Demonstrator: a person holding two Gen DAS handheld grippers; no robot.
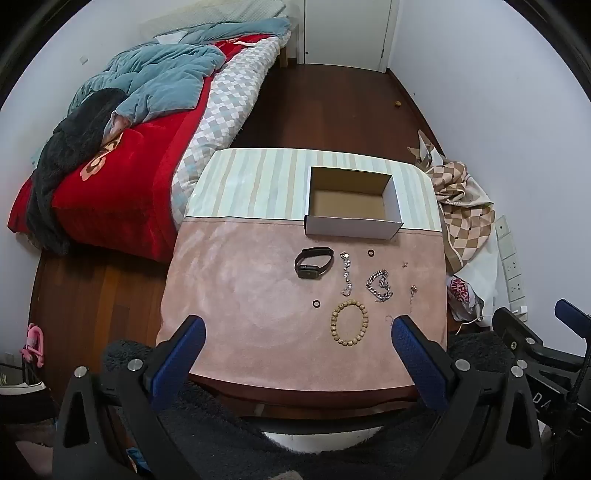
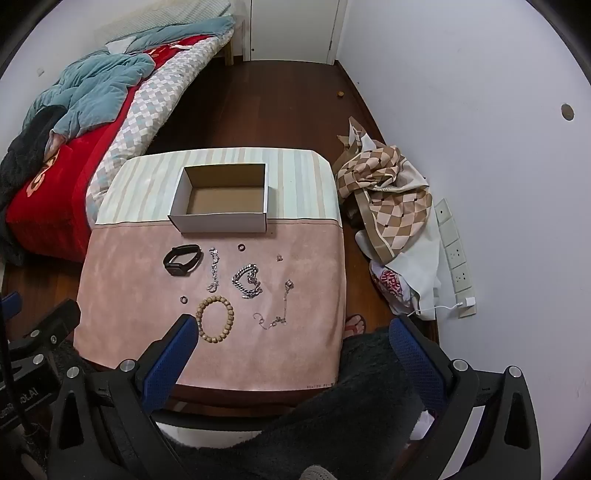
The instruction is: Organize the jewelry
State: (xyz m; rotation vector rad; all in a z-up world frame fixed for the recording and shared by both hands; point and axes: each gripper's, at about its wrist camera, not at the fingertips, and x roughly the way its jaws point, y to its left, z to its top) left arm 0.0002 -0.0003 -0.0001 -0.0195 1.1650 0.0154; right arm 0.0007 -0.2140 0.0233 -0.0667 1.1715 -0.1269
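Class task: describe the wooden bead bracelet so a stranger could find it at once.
Start at the open cardboard box on the table, then come toward the near edge across the pink cloth. The bead bracelet lies nearest: the only ring of round tan beads, beside metal chains.

Home bedroom: unmade bed [image 1: 147,122] with blue quilt [image 1: 162,74] far left, wood floor [image 1: 332,107], closet door [image 1: 347,29] far end, clothes pile [image 2: 388,199] right.
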